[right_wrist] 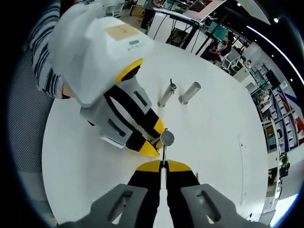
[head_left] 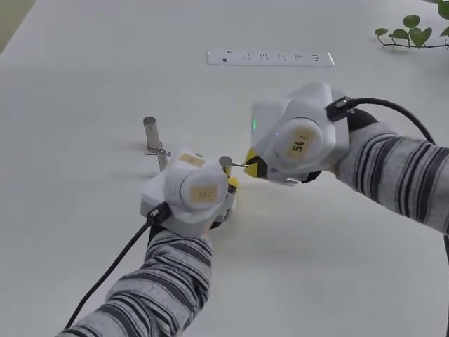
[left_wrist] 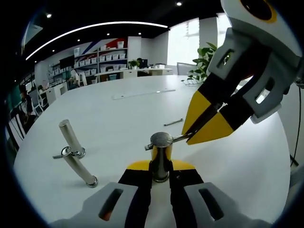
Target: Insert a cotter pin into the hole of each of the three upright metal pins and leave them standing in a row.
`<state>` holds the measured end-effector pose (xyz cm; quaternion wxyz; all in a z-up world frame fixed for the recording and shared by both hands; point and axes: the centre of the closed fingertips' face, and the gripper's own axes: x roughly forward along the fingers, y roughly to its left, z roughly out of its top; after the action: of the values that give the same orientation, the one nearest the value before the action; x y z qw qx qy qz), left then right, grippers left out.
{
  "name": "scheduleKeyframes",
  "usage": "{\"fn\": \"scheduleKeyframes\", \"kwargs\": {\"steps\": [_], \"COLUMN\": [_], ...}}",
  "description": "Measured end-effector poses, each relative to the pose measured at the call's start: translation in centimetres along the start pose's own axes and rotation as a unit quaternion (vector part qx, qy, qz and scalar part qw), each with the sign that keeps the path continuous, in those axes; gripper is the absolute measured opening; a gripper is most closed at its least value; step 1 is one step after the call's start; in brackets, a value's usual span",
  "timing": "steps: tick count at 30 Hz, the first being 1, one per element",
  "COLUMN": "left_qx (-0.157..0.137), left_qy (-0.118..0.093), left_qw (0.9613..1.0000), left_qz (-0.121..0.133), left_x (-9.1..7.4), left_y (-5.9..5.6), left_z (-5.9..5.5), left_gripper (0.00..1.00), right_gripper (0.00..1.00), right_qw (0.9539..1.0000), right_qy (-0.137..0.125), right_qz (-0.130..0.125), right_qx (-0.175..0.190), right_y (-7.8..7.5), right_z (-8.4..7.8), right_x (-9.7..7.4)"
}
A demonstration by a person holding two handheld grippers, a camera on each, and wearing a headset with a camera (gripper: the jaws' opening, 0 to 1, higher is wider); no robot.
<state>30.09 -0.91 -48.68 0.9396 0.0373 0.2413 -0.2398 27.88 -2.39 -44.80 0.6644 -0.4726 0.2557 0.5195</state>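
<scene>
My left gripper point(head_left: 228, 184) is shut on the third metal pin point(head_left: 225, 163), holding its shaft point(left_wrist: 161, 159) upright between the jaws point(left_wrist: 161, 167). My right gripper point(head_left: 251, 167) comes in from the right, shut on a thin cotter pin point(left_wrist: 179, 137) whose tip sits in the hole under the pin's head point(right_wrist: 166, 137). The right jaws point(right_wrist: 163, 165) pinch the cotter pin point(right_wrist: 164, 153) just behind that head. Two more metal pins stand to the left: the farther pin point(head_left: 151, 133) is bare, and the nearer pin point(head_left: 163, 159) has a cotter pin point(left_wrist: 63, 153) through its top.
A loose cotter pin point(left_wrist: 173, 122) lies on the white table point(head_left: 84, 84) beyond the held pin. A white power strip point(head_left: 270, 57) lies at the far side. Plant leaves point(head_left: 410, 31) reach in at the top right. Cables trail from both grippers.
</scene>
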Motion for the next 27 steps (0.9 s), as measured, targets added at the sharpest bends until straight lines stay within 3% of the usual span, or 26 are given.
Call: {"fn": "scheduleKeyframes", "kwargs": {"steps": [13, 16, 19, 22, 27], "left_qx": [-0.019, -0.037, -0.040, -0.040, -0.041], "left_qy": [-0.003, -0.004, -0.003, -0.001, -0.001], "left_qw": [0.9996, 0.9990, 0.9988, 0.9988, 0.9987], "left_qz": [0.020, 0.025, 0.027, 0.028, 0.031], "left_x": [0.0, 0.0, 0.0, 0.0, 0.0], "left_y": [0.2, 0.3, 0.3, 0.3, 0.3], "left_z": [0.0, 0.0, 0.1, 0.0, 0.0], "left_gripper": [0.10, 0.10, 0.10, 0.10, 0.10], "right_gripper": [0.00, 0.00, 0.00, 0.05, 0.04], "right_qw": [0.9997, 0.9996, 0.9982, 0.9989, 0.9987], "right_qy": [-0.015, -0.020, -0.053, -0.041, -0.040], "right_qz": [-0.001, -0.004, -0.002, -0.005, -0.002], "right_qx": [-0.019, -0.021, 0.028, 0.023, 0.031], "right_y": [-0.3, -0.5, -0.4, -0.7, -0.6], "right_z": [0.7, 0.9, 1.7, 1.3, 1.1], "right_x": [0.6, 0.7, 0.6, 0.3, -0.3]}}
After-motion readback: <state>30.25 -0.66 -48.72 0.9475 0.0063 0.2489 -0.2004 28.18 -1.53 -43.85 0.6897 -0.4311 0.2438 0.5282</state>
